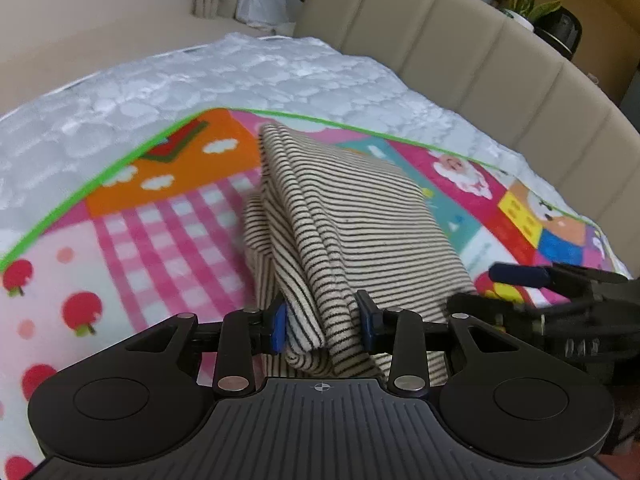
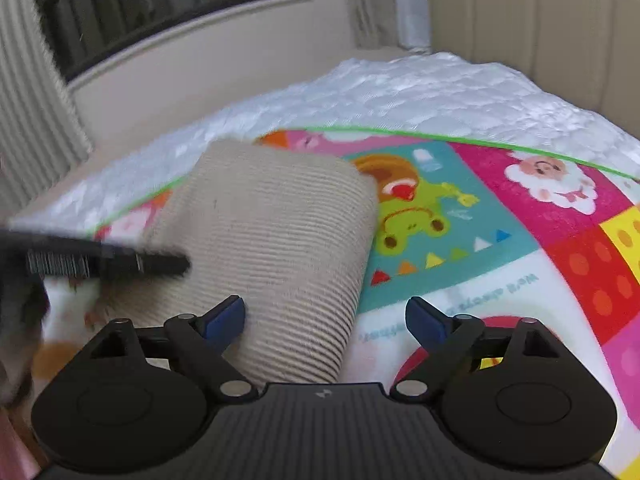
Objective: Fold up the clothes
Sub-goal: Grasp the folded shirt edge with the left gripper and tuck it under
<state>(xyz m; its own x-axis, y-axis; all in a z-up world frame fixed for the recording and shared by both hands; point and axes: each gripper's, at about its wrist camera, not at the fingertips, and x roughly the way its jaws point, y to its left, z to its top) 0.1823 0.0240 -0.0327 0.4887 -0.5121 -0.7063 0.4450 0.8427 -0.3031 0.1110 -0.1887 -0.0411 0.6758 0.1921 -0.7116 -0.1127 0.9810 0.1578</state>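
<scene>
The main risk, as I judge it, is that the folded stack comes apart: the left gripper (image 1: 324, 330) pinches several thick layers of the striped garment (image 1: 352, 216) at its near edge only, so an inner layer could slide out of the bite if the bundle is lifted or dragged, and the loose flap drooping on the left side of the garment could unfold. The right gripper (image 2: 325, 320) stands spread wide and holds nothing, so that side has no support; closing it now would catch only the garment's right edge, which lies between its pads toward the left one. The garment rests on the colourful play mat (image 1: 132, 232), near the mat's green border, and reaches from the left gripper's pads away toward that border.
</scene>
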